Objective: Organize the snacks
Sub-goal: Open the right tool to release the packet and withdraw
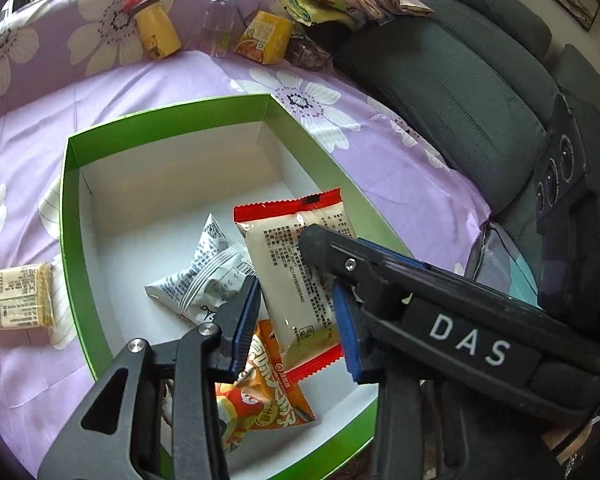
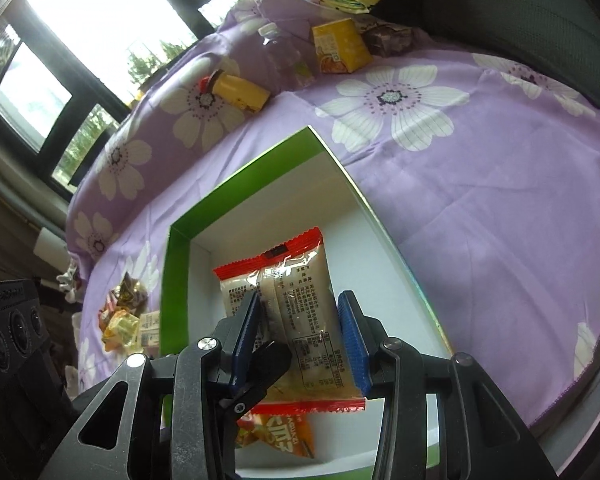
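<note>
Both sets of fingers, right point(image 2: 302, 338) and left point(image 1: 296, 322), pinch the red-edged packet point(image 1: 296, 272) over the green box point(image 1: 70, 216); I'd lower it flat, then let go.

The left gripper point(image 1: 296, 326) rises from the bottom centre of its own view, tilted steeply down. Its blue pads point(image 1: 246, 320) are closed on the lower end of the red-edged packet point(image 1: 296, 264). The right gripper point(image 2: 300, 340) fills the bottom centre of its view, also angled down, with its pads point(image 2: 352, 344) pressed on the same packet's sides. In the left view the right gripper's black finger point(image 1: 320, 240) reaches in from the lower right, crossing above the left gripper's right pad.
</note>
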A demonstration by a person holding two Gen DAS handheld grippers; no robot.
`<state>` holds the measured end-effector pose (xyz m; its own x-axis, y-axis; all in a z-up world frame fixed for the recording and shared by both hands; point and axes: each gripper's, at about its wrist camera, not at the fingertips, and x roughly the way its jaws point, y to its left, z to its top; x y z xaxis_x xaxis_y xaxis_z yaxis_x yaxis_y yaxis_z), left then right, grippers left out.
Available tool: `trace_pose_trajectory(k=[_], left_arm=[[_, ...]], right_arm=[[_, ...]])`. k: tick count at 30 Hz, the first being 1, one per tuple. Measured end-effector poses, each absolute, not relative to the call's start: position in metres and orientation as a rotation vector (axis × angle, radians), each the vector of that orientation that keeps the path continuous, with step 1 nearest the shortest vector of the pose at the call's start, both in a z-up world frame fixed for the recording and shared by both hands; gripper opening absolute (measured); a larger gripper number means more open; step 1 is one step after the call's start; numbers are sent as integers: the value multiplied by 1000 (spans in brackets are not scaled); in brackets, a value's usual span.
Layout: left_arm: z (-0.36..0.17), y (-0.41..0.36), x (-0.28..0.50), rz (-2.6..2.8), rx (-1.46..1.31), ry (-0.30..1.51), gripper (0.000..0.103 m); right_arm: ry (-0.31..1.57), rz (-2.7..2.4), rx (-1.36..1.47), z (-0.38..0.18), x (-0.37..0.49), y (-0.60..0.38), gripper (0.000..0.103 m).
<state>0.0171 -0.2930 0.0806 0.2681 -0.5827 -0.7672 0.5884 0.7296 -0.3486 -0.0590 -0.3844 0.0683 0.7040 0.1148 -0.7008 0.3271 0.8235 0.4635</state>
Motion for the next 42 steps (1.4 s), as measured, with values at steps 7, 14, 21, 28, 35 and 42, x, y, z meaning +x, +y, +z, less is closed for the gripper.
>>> trace_pose_trajectory(k=[7,14,21,28,35,42], left_arm=[[74,-294,24,-779,5,1063,37],[61,-294,35,-777,-13,1134,38],[42,-298,45,-716,5,1250,34],[41,-300,43,-706,25,1264,33],[59,-287,31,-705,9,1175,32],[109,-223,16,-721,-105,1008,32]], right_arm=[[831,-132,616,58,-51,-383,44],[857,-165,587,55,-43,-381,44],[906,-173,554,48,-33,-373,43],[943,-165,597,37,-30,-377,44],[925,-187,569,43,-34,-373,44],[686,-86,623,88,-69,-368,43]])
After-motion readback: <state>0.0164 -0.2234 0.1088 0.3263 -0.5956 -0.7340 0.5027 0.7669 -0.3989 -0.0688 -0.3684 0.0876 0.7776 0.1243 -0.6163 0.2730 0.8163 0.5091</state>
